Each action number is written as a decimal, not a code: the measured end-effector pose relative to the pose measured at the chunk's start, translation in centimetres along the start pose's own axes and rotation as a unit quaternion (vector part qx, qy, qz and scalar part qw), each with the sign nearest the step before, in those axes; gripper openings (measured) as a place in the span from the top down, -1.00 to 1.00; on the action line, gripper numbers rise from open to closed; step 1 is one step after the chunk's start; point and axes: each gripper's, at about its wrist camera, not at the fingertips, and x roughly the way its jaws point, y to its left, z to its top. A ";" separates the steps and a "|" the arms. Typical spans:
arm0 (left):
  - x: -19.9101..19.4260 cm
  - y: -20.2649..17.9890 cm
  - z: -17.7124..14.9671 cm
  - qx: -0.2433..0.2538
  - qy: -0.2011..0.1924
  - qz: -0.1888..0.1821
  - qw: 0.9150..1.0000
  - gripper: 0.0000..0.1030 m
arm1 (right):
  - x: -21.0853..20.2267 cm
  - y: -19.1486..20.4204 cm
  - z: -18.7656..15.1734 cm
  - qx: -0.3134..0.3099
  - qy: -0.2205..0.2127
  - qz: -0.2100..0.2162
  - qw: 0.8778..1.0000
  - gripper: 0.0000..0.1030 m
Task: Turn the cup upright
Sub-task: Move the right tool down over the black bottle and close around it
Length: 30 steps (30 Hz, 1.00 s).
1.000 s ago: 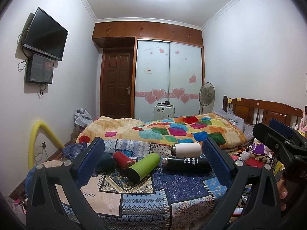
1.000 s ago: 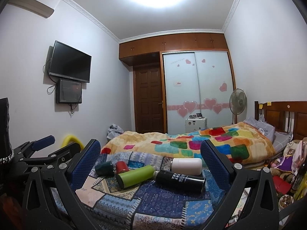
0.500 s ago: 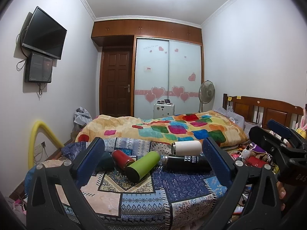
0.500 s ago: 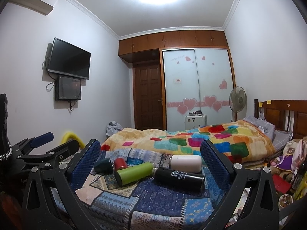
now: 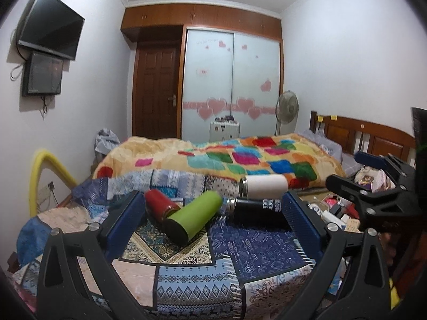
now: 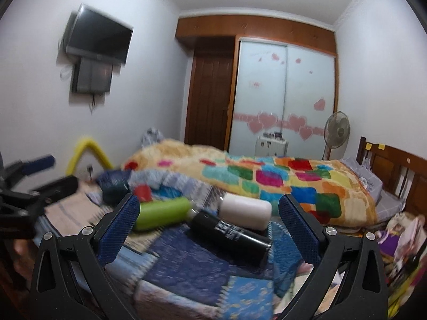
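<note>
Left wrist view: the left gripper point(image 5: 210, 220) is spread wide with nothing between its blue ribbed pads point(image 5: 125, 222). Ahead, on a patchwork quilt point(image 5: 256, 250) draped over the foot of the bed, several cups lie on their sides. The green cup point(image 5: 196, 217) is a smooth matte cylinder with its dark flat base turned toward the camera. A shorter red cup point(image 5: 160, 205) lies just beside it, touching or nearly so. The black cup point(image 5: 256, 208) lies crosswise with its metal threaded mouth toward the green one, and a white cup point(image 5: 263, 185) lies just behind it. The right gripper point(image 5: 371, 184) shows at the right edge, also spread apart and empty.

Right wrist view, blurred: the right gripper's open fingers frame the black cup point(image 6: 232, 236) and white cup point(image 6: 245, 210), the white one resting against the black. The green cup point(image 6: 162, 212) lies to the left, with the red cup point(image 6: 142, 192) and a dark teal one point(image 6: 114, 190) behind it.

These look like rigid insulated steel cups: hard, moderately heavy, with a slick coating. On their sides they would likely roll on the soft, uneven quilt. The best hold is probably across the mid-body, where the ribbed pads get full contact. Once upright, the cushioned surface may let the cup tip.
</note>
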 end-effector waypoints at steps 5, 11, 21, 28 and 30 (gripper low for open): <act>4.2 0.3 -1.1 -0.003 0.034 -0.007 0.999 -1.00 | 5.9 -2.1 -1.3 -0.030 0.075 0.019 0.997 -1.00; 7.4 0.3 -2.2 -0.005 0.060 -0.020 0.998 -1.00 | 12.1 -3.9 -2.6 -0.060 0.169 0.054 0.982 -1.00; 9.8 -0.9 -3.4 0.006 0.069 -0.045 0.997 -1.00 | 19.0 -4.8 -4.8 -0.124 0.300 0.100 0.941 -1.00; 11.6 -1.6 -4.3 0.011 0.086 -0.055 0.995 -1.00 | 21.7 -4.5 -5.7 -0.135 0.356 0.130 0.916 -0.82; 11.9 -1.6 -4.7 0.009 0.091 -0.056 0.994 -1.00 | 21.9 -4.4 -5.7 -0.137 0.362 0.138 0.912 -0.82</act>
